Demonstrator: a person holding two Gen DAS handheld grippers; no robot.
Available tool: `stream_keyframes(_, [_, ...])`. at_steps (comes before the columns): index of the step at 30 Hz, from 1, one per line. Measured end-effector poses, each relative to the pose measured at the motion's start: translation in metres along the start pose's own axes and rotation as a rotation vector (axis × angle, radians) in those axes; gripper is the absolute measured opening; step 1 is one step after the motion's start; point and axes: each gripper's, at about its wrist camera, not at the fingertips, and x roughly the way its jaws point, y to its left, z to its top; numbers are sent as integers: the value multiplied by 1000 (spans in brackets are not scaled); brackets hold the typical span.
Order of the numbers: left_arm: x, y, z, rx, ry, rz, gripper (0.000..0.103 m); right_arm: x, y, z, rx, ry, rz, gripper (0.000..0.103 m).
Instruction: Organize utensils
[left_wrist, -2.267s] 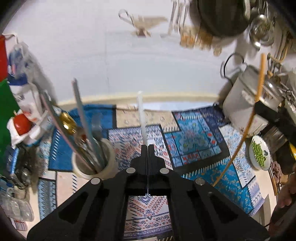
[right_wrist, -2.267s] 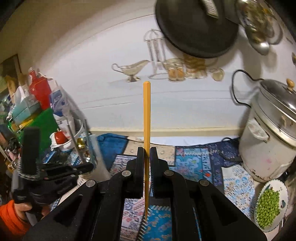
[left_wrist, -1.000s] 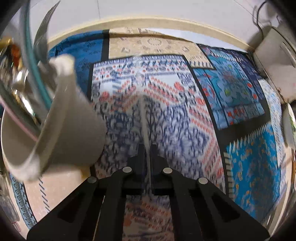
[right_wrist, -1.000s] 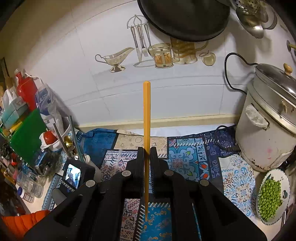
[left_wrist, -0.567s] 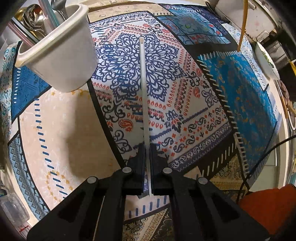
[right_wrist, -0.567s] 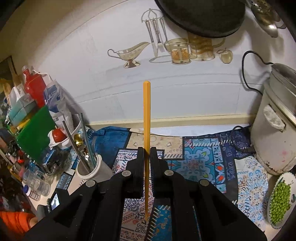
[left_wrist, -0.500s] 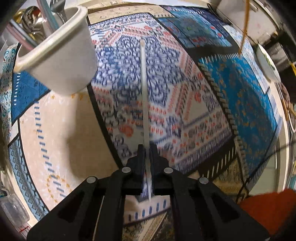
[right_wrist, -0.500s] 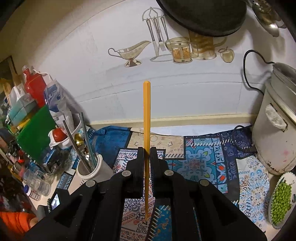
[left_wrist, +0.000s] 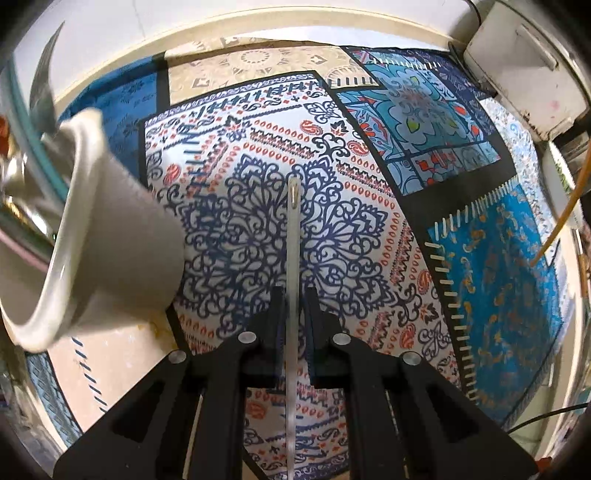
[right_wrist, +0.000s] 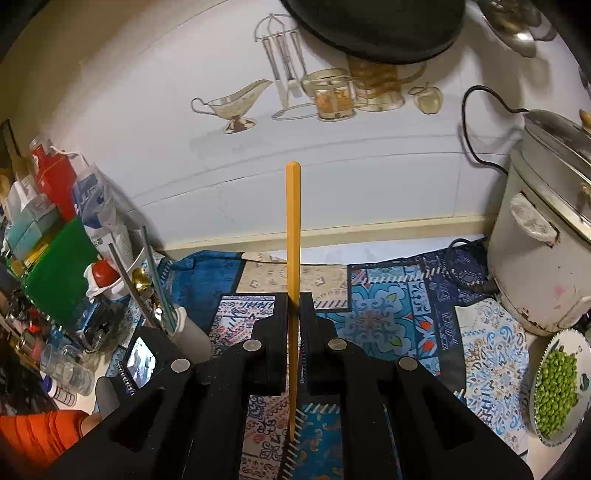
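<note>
Left wrist view: the left gripper (left_wrist: 294, 295), its jaws having just eased apart a little, has a thin white chopstick (left_wrist: 293, 236) between them, pointing down at the patterned cloth (left_wrist: 369, 229) beside the smooth white cup (left_wrist: 110, 236) of metal utensils. Judged step: getting the stick into that cup, which calls for lining up over its rim. The right gripper (right_wrist: 294, 314) pinches a slim orange chopstick (right_wrist: 293, 229) upright above the table.
</note>
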Motion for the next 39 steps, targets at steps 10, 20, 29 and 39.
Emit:
stream_keyframes(10, [7,-20,9,51,-31,76,4,-3,-6,1,26,-12,-7,6])
stream_keyframes(20, [-34,4,-16,3,-97,32,4,0,2,4,9,-14,9,6])
stream_keyframes(29, [-101,14,-25,-61,-249,-2,4,5,20,5,-25,-9,28,6])
stream_keyframes(39, [-166,45,-25,-164,-456,53,4,21,61,15,-94,-13,99,6])
